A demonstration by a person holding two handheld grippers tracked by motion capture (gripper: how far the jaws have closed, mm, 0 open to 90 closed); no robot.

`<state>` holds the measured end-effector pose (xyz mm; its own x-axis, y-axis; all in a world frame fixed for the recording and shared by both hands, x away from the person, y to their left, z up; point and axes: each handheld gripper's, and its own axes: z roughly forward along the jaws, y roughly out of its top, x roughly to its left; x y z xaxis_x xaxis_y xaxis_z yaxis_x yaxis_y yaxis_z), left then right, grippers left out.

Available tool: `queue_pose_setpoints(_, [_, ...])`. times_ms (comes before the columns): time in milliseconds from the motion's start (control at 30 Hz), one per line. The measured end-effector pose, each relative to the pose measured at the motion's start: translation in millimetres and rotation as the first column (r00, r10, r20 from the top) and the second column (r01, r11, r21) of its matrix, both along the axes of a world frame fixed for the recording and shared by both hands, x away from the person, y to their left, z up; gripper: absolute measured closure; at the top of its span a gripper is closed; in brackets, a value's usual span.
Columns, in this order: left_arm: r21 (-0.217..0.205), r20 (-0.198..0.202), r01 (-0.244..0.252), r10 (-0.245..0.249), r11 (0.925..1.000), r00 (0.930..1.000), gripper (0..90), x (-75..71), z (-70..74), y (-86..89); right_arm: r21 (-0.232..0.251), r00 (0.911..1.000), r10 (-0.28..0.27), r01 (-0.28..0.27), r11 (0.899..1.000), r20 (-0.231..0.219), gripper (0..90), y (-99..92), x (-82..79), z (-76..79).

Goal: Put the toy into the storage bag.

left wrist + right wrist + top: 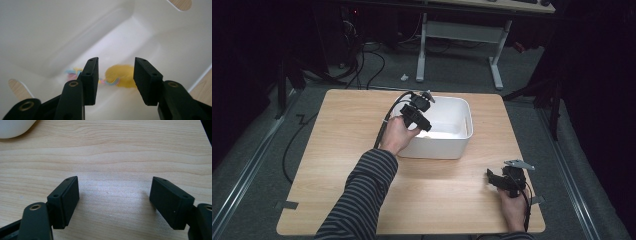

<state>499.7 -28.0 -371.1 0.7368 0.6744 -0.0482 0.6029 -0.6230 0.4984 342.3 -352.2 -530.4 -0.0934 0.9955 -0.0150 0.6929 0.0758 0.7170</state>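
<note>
Nearest the lens, left gripper view: two black fingers of the left gripper, set apart w/ a clear gap, nothing between them. They point down into a white bin, aimed at a small yellow item w/ pink-blue-yellow strands trailing off it. The item lies on the bin floor near a corner, blurred, so its exact kind cannot be told. The gap roughly frames the yellow part, which suggests the fingers are held apart in readiness to close on it; no contact yet.

High view: left gripper is held over the bin's near-left rim, tilted inward — the angle prob. needed to clear the wall and reach the floor. The bin stands at the far-centre of the worktop.

Right gripper rests low at the near-right of the worktop, well apart from the bin, likely parked so as not to crowd the reach. Right gripper view: its fingers are wide apart over bare wood, holding nothing; a curve of the bin sits at top left.

Judgement: approach phase — grasp not yet made.
</note>
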Motion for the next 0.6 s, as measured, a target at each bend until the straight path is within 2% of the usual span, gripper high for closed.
queue_pose_setpoints(233, [-0.033,0.038,-0.015,0.016,0.9994,0.9992,50.6,-4.6,11.8,12.9,0.000,1.0000,0.000,0.000,1.000,0.000,23.8,0.0,0.0,0.0])
queue_pose_setpoints(600, [-0.059,0.102,-0.032,0.038,0.9977,0.9941,50.2,-16.1,30.1,35.4,0.000,1.0000,0.001,-0.001,1.000,0.000,23.8,0.0,0.0,0.0])
